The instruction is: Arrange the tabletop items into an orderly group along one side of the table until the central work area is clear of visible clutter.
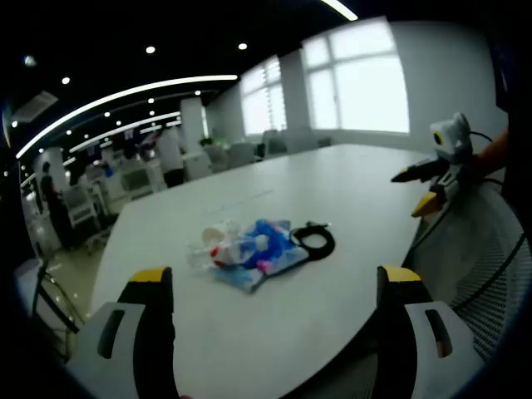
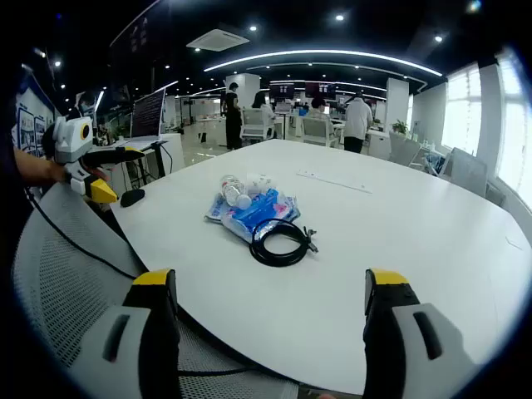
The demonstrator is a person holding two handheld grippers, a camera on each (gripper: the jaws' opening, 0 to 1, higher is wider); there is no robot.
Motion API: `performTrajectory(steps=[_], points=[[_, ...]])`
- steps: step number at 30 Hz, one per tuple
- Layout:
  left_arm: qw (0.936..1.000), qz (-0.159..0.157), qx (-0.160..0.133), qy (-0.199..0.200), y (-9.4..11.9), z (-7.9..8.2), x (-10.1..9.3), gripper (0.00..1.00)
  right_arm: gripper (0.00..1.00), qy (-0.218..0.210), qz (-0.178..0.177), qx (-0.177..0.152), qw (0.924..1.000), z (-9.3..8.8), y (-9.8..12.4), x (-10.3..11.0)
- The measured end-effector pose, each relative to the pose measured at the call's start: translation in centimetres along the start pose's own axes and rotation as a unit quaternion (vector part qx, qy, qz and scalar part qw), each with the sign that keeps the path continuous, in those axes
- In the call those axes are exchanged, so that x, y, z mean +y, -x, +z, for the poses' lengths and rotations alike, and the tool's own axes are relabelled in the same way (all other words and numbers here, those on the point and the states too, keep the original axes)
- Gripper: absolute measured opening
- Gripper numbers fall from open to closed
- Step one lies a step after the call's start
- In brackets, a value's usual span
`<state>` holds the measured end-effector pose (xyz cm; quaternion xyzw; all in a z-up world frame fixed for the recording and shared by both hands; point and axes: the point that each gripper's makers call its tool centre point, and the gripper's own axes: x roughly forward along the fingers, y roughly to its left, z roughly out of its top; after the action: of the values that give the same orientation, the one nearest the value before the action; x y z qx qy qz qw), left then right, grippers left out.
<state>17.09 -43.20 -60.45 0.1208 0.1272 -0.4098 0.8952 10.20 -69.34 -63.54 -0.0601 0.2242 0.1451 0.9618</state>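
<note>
Yellow-tipped jaws of our left gripper (image 1: pixel 274 287) rose nearest the camera in the left gripper view, spread wide with nothing between them, hanging over the near edge of the white table (image 1: pixel 332 191). We take the small heap of clutter as our landmark.

Seen from the left gripper, the heap lay straight ahead of the jaws, well apart from them, near the middle of the table. At its left end sat a clear plastic bottle (image 1: pixel 209 241) on its side; against it lay a blue and white packet (image 1: pixel 262 249); a coiled black cable (image 1: pixel 316 241) touched the packet's right end. The heap's long axis ran across our line of approach. Far to the right of the heap, beyond the table edge, our right gripper (image 1: pixel 432 187) hovered by a mesh chair back (image 1: pixel 482 258).

In the right gripper view, that gripper's own jaws (image 2: pixel 270 287) were also spread and empty. From here the left gripper (image 2: pixel 100 187) showed left of the heap, off the table edge. The heap lay ahead, with the bottle (image 2: pixel 234 191) farthest, the packet (image 2: pixel 249 214) in the middle and the cable (image 2: pixel 281 241) closest to these jaws.

We judged the right gripper nearer the cable, the left nearer the bottle.
</note>
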Motion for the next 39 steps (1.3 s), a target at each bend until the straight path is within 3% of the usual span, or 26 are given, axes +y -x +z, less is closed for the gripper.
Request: performTrajectory(steps=[39], points=[[1.0,0.005,0.002,-0.003,0.05,-0.11,0.21,0.99,0.93,0.0,-0.002,0.001,1.0,-0.06,-0.03,-0.08]])
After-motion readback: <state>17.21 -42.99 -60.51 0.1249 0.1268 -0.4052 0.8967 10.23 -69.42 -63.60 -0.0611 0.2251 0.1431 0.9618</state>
